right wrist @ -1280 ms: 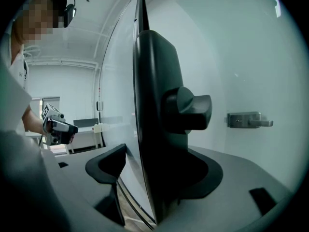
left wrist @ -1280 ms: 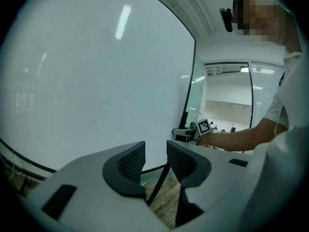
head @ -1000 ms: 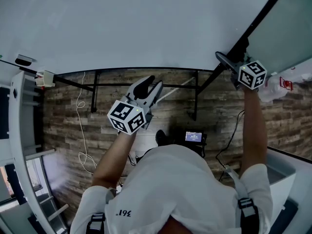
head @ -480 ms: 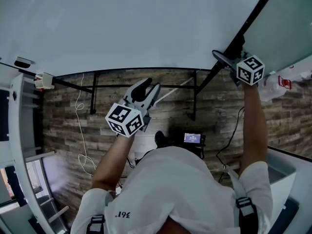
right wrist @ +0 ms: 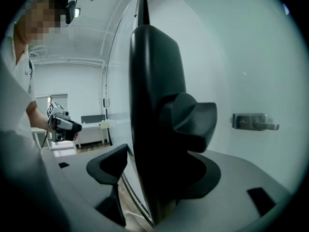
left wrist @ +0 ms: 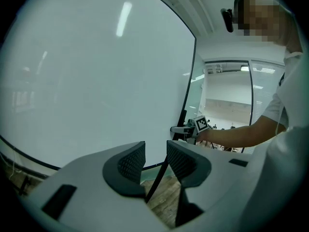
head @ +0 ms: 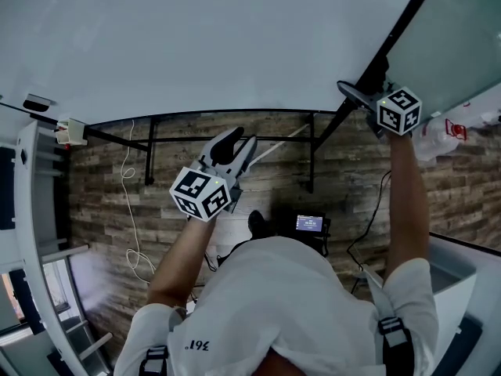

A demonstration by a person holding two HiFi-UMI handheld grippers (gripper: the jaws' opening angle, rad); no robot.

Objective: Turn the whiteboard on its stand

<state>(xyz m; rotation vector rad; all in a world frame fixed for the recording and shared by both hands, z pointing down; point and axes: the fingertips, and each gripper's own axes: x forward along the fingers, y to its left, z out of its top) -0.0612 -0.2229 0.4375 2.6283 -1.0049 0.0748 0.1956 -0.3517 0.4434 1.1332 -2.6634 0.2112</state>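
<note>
Whiteboard [head: 219, 45]: smooth glossy white panel, thin black frame, spanning the top of the head view, sitting on a black tubular stand [head: 313, 153]. Right tool [right wrist: 161, 139], upper right, is clamping on the board's dark edge. Left tool [left wrist: 155, 153], centre, is hovering below the board, its cross-hatched pads [left wrist: 129, 161] slightly apart and gripping nothing. Wood-plank floor [head: 102, 202] is showing beneath.
</note>
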